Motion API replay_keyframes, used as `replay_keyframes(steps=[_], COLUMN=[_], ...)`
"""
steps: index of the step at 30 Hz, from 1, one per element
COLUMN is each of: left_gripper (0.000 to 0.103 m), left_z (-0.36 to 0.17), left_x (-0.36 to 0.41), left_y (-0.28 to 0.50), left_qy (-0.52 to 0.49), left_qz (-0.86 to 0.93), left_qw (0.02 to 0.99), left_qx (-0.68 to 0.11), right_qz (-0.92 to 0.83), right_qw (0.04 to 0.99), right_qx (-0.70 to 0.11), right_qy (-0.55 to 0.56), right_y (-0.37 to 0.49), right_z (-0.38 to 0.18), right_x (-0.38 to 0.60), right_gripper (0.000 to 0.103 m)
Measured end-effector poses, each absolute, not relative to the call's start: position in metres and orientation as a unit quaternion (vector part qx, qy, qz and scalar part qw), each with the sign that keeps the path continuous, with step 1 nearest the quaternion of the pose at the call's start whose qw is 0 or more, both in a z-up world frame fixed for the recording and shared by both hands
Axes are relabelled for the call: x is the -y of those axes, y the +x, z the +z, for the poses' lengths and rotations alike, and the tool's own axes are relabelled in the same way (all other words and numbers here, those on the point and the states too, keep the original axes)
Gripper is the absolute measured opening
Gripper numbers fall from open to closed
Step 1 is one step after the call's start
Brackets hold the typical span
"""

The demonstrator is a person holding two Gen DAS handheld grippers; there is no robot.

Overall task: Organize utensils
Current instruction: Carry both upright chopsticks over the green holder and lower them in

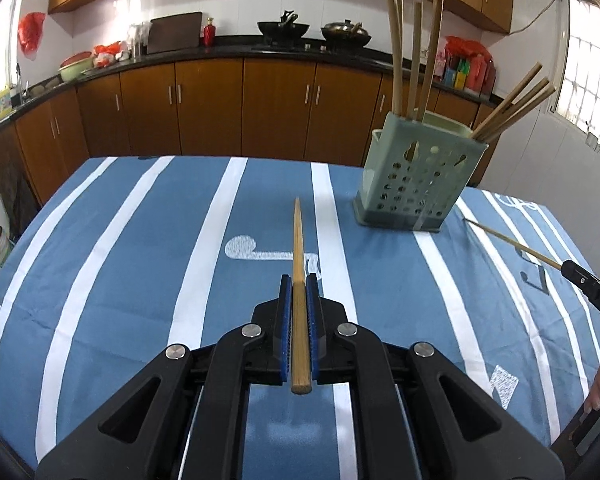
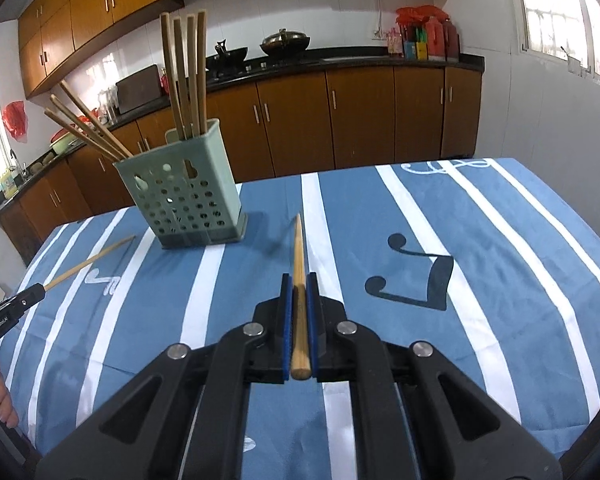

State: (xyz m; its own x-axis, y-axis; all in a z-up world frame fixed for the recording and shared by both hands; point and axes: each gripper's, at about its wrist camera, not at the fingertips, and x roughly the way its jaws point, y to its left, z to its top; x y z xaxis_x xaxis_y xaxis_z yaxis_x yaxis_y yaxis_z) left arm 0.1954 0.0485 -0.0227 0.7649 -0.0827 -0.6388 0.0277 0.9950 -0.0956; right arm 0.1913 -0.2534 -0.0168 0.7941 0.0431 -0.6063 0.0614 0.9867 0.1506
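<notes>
My left gripper (image 1: 299, 282) is shut on a wooden chopstick (image 1: 298, 248) that points forward over the table. My right gripper (image 2: 299, 280) is shut on another wooden chopstick (image 2: 298, 252), tip forward. A green perforated utensil holder (image 1: 418, 176) stands on the table at the far right in the left wrist view and at the far left in the right wrist view (image 2: 184, 196). Several chopsticks (image 1: 414, 52) stand in it, some upright, some leaning. Each view shows the other gripper with its chopstick at the edge: the right one (image 1: 512, 242), the left one (image 2: 88, 260).
The table wears a blue cloth with white stripes (image 1: 140, 280). Behind it runs a kitchen counter with brown cabinets (image 1: 240, 104), woks and bottles. A window (image 1: 588, 72) is at the right.
</notes>
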Motion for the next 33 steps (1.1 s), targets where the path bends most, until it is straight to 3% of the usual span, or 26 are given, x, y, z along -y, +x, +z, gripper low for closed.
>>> replay_keyframes(steps=[33], left_gripper=[0.007], left_z=[0.054], left_x=[-0.050], left_y=[0.192], left_qy=[-0.031], left_qz=[-0.041], left_qw=[0.969], left_qx=[-0.240], right_qz=[0.019], right_qw=[0.972], right_qx=[-0.216], right_qy=[0.088], right_y=[0.182], right_z=[0.060], right_x=[0.255], right_gripper=[0.008])
